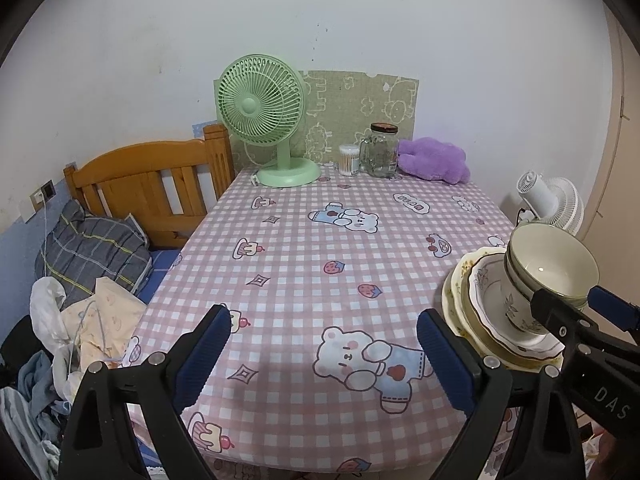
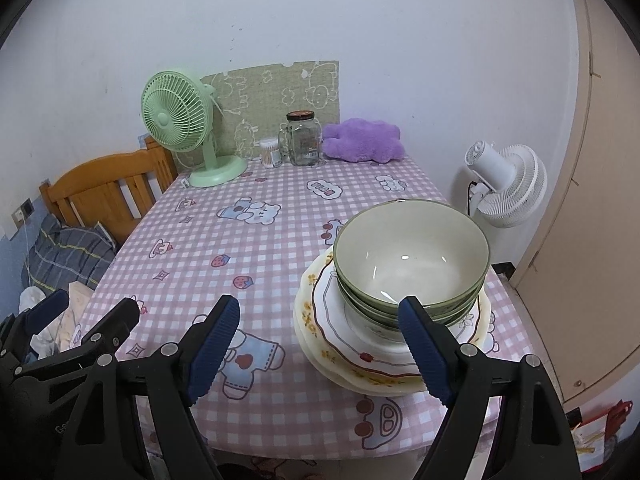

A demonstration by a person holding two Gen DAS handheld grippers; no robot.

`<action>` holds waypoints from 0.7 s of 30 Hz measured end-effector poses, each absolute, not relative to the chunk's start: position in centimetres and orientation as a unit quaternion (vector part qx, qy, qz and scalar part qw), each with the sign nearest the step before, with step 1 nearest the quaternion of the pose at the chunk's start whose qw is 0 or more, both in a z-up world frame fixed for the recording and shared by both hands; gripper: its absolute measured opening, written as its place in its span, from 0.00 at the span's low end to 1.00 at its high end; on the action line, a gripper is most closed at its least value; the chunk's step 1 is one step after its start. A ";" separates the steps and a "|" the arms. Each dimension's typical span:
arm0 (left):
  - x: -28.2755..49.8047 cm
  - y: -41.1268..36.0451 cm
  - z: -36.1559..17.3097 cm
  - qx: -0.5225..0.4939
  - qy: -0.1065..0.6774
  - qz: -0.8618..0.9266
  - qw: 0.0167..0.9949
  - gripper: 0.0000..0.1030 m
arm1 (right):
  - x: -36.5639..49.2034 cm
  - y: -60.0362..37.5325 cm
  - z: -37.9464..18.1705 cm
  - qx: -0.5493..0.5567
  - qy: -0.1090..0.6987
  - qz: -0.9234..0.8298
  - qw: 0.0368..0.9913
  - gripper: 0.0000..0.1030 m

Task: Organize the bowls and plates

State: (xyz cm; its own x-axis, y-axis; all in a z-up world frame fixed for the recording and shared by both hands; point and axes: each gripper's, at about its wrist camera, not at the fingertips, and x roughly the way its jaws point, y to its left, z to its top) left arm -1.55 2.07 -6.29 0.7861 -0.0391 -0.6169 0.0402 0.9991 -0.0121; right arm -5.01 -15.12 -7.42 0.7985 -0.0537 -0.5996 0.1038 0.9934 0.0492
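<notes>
One stack of dishes sits lower right of right wrist view, on checked desk [image 2: 280, 240]: three nested green bowls [image 2: 412, 264] atop about three floral plates [image 2: 344, 344]. Left tongs [image 1: 322, 354] spread wide, holding nothing. Right tongs [image 2: 318, 346] spread wide, empty, one finger overlapping stack. At desk's far edge: one green fan [image 2: 172, 120], one glass jar [image 2: 303, 138].

Both wrist views face the table [image 1: 320, 240] from its near edge.

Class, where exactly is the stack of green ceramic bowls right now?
The stack of green ceramic bowls sits on the pile of floral-rimmed plates at the near right of the pink checked tablecloth, just ahead of the open right claw.
</notes>
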 end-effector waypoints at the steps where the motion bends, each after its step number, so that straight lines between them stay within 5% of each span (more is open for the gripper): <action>1: -1.6 2.1 -6.3 0.001 0.327 -0.020 0.945 0.93 | -5.0 -15.2 -7.5 0.041 0.315 -0.041 0.947 0.81; 21: -2.8 1.7 -7.1 0.011 0.330 0.001 0.944 0.96 | -5.7 -15.4 -8.5 0.046 0.322 -0.036 0.945 0.81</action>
